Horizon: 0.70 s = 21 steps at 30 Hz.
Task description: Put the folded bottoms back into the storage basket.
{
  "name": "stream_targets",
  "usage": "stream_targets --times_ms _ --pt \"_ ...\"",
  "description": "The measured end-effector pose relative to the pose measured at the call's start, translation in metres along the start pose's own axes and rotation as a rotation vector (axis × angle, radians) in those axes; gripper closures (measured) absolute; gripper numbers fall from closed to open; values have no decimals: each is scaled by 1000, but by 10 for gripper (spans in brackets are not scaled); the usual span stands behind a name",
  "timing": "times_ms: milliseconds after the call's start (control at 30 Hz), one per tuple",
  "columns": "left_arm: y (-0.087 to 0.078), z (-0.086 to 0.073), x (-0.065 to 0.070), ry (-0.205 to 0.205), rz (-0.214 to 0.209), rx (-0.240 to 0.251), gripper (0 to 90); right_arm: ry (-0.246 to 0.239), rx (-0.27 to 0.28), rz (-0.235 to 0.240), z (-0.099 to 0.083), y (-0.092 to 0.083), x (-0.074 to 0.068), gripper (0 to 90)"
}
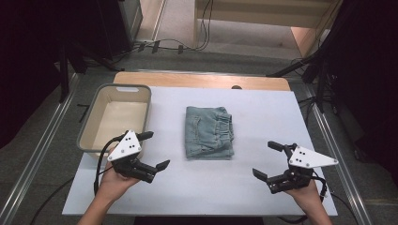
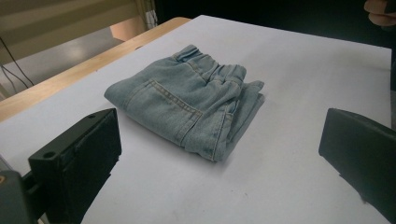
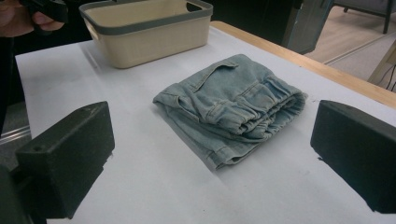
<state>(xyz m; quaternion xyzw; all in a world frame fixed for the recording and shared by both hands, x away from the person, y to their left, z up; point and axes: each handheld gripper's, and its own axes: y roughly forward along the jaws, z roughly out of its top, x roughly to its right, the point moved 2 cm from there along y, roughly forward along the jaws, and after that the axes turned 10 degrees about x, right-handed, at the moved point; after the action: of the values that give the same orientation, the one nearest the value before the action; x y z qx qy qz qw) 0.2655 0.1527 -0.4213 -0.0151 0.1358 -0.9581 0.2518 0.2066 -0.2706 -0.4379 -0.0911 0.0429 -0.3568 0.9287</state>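
Bare table (image 1: 263,117) surrounds jeans (image 1: 209,132).

Faded light-blue denim garment (image 1: 209,132) on white table (image 1: 263,112); at ten o'clock — cream bin (image 1: 117,117), grey-rimmed.

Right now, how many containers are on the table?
1. A cream basket with a grey rim stands at the table's far left, empty, left of the folded jeans and beyond the left gripper. Nothing suggests a hidden one.
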Motion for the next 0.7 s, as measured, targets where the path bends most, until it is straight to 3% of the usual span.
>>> stream_targets --times_ms 200,700 --pt "-2 -1 -2 -9 3 7 0 8 -3 -18 0 -2 2 0" --pt "-3 -2 -3 -16 3 -5 0 -3 -40 -1 -2 8 2 0"
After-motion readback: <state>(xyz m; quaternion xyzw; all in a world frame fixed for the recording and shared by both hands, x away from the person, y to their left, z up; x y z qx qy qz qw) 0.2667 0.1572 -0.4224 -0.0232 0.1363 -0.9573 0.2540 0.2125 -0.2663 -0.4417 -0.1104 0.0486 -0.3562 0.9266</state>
